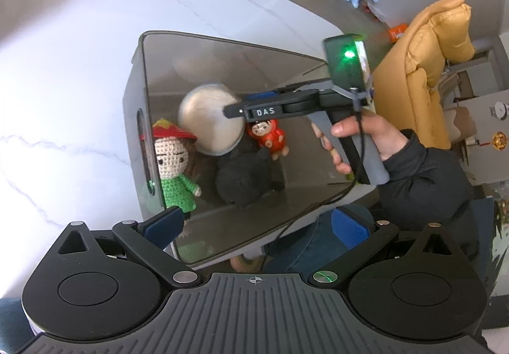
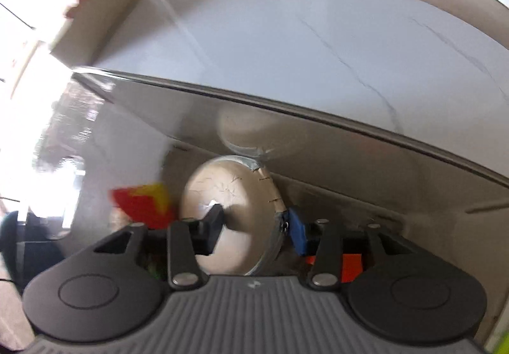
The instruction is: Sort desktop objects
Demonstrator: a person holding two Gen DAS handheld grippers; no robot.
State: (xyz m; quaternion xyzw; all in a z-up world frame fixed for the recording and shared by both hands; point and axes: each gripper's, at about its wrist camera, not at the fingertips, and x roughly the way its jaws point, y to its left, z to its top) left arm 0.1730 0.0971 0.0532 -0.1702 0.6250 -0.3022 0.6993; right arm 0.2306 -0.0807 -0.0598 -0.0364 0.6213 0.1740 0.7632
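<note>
A grey bin point(image 1: 222, 43) stands on the white marble table point(image 1: 63, 74). In it lie a crochet doll point(image 1: 173, 163) with a red hat and green dress, a small red doll point(image 1: 270, 135), a black plush point(image 1: 241, 179) and a round beige drum point(image 1: 203, 118) with a metal rim. My right gripper point(image 1: 235, 106) reaches into the bin from the right. In the right wrist view its fingers point(image 2: 254, 226) straddle the tilted drum point(image 2: 229, 191), with the black finger before its face and the blue pad point(image 2: 297, 234) beside its rim; I see no firm grip. The left gripper point(image 1: 257, 226) hovers open over the bin's near edge.
A hand point(image 1: 366, 137) in a dark sleeve holds the right gripper's handle. A yellow padded chair point(image 1: 423, 67) stands beyond the table's right edge. The doll's red hat point(image 2: 143, 201) and a bit of the red doll point(image 2: 351, 265) flank the right gripper's fingers.
</note>
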